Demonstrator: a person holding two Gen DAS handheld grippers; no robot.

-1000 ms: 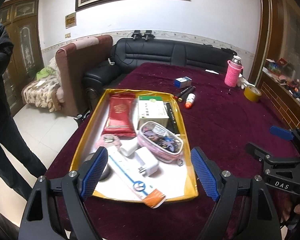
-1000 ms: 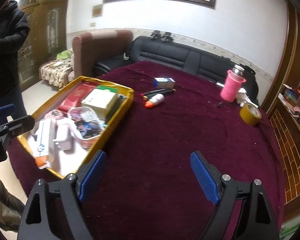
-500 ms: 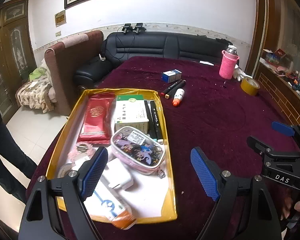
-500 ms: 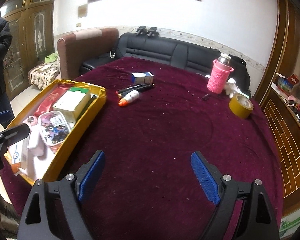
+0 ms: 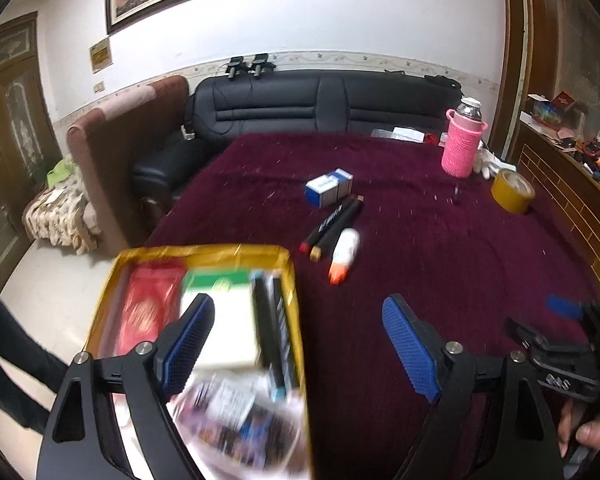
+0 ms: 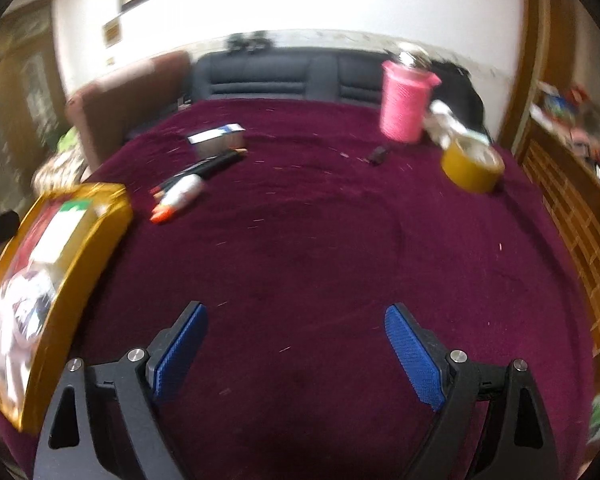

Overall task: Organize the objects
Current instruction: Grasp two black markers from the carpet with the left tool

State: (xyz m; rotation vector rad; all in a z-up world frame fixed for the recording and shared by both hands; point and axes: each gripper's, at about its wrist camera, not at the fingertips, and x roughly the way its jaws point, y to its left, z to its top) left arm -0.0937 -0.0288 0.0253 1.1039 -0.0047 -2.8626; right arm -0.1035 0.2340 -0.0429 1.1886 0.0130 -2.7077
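Note:
A gold tray [image 5: 292, 292] [image 6: 100, 240] sits at the table's near left, packed with a red packet [image 5: 146, 312], a green and white box [image 5: 224, 320], black pens and a clear pouch [image 5: 240, 432]. Loose beyond it lie two black markers [image 5: 332, 222] [image 6: 208, 168], a white tube with an orange cap [image 5: 344, 254] [image 6: 180, 196] and a blue and white box [image 5: 328, 188] [image 6: 216, 138]. My left gripper [image 5: 296, 344] hangs over the tray's right edge, jaws opening, nothing between them. My right gripper [image 6: 296, 348] is over bare cloth, jaws opening and empty; it also shows at the left wrist view's right edge [image 5: 556, 344].
A pink-sleeved flask [image 5: 462, 144] [image 6: 404, 100], a yellow tape roll [image 5: 512, 192] [image 6: 472, 164] and white gloves [image 5: 492, 160] stand at the far right. A small dark object [image 6: 378, 154] lies near the flask. A black sofa [image 5: 320, 104] and brown armchair [image 5: 128, 152] are behind the table.
Both grippers have swung to the right across the table: the tray has slid left in both views and the markers, tube and tape roll have come closer. Both jaws stand slightly wider.

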